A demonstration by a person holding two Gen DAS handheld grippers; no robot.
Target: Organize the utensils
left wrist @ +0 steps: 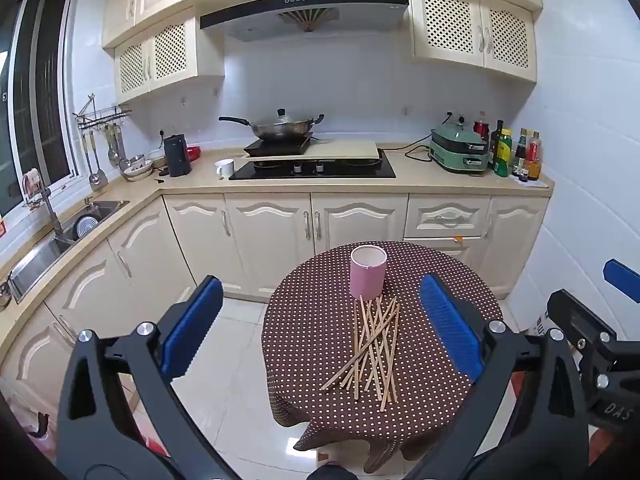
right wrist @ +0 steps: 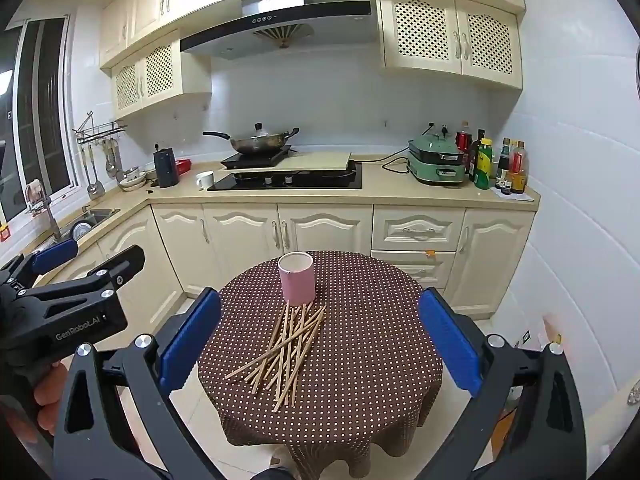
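Note:
Several wooden chopsticks (left wrist: 374,346) lie in a loose crossed pile on a small round table (left wrist: 432,392) with a brown polka-dot cloth. An empty pink cylindrical holder (left wrist: 368,277) stands upright just behind the pile. My left gripper (left wrist: 320,292) is open and empty, held back from the table's near edge, above the floor and the table's left side. My right gripper (right wrist: 320,304) is open and empty, also held back, with the chopsticks (right wrist: 288,350), the holder (right wrist: 297,283) and the table (right wrist: 376,360) between its blue fingers. Each gripper shows at the edge of the other's view.
Cream kitchen cabinets (left wrist: 276,224) and a counter run behind the table, with a hob (left wrist: 312,168), a wok (left wrist: 280,126), a white mug (left wrist: 225,168), a green cooker (left wrist: 458,152) and bottles (left wrist: 516,154). A sink (left wrist: 64,236) is at the left. White tiled floor surrounds the table.

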